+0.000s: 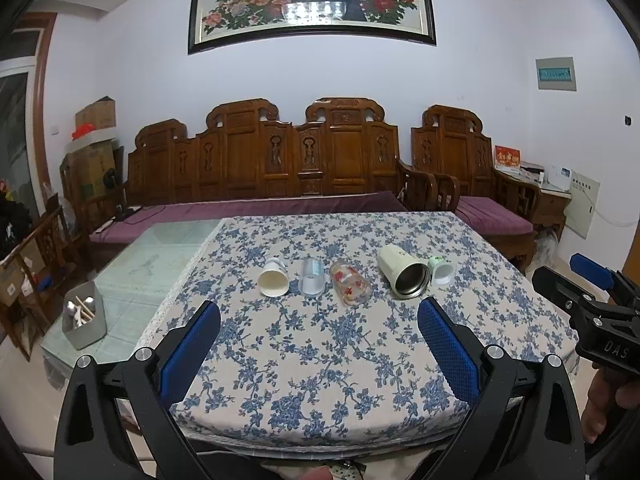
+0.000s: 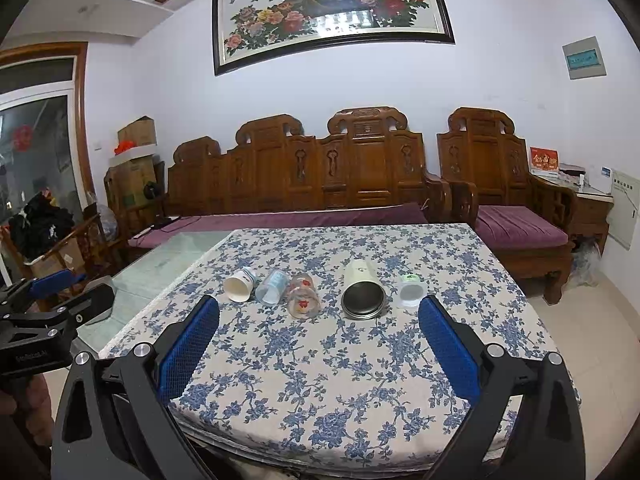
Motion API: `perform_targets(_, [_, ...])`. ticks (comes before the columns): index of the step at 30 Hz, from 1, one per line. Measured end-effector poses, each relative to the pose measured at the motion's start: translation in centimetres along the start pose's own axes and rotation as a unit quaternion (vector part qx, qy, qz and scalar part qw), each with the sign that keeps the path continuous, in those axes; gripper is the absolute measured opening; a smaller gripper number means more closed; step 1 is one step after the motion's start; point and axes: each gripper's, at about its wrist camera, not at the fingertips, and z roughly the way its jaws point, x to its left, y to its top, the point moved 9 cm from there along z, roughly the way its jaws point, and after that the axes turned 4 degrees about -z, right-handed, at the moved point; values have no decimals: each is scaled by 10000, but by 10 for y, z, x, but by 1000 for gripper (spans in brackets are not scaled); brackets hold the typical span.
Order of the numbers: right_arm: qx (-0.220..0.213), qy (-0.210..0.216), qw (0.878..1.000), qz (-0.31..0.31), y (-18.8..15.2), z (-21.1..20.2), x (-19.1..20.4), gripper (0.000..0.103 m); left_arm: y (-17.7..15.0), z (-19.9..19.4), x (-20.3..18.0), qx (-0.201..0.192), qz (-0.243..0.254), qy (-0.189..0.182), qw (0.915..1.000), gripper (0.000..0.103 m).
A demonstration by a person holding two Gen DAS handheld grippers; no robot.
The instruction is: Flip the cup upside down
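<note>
Left wrist view: I see five cups lying on their sides in a row on the floral tablecloth [image 1: 320,360], mouths toward me: paper cup [image 1: 273,277], clear cup [image 1: 312,277], red-flowered glass [image 1: 350,282], cream steel-lined tumbler [image 1: 403,271], small white cup [image 1: 441,269]. Left gripper [image 1: 319,340] has fingers wide apart, holding nothing, short of the row. Right gripper [image 2: 319,338] likewise spread wide and empty. Utensil bin [image 1: 85,315] sits on the glass tabletop at left.

Floral tablecloth [image 1: 320,360]; utensil bin [image 1: 85,316] left; carved wooden bench [image 1: 264,156]; peacock painting [image 1: 312,0].
</note>
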Motion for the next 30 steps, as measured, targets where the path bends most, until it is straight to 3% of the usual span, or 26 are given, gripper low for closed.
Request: perform_targets(30, [-53,45,10000,-15,2,-2,6,100,8,-10,-3,-85,4,-19,10000,95])
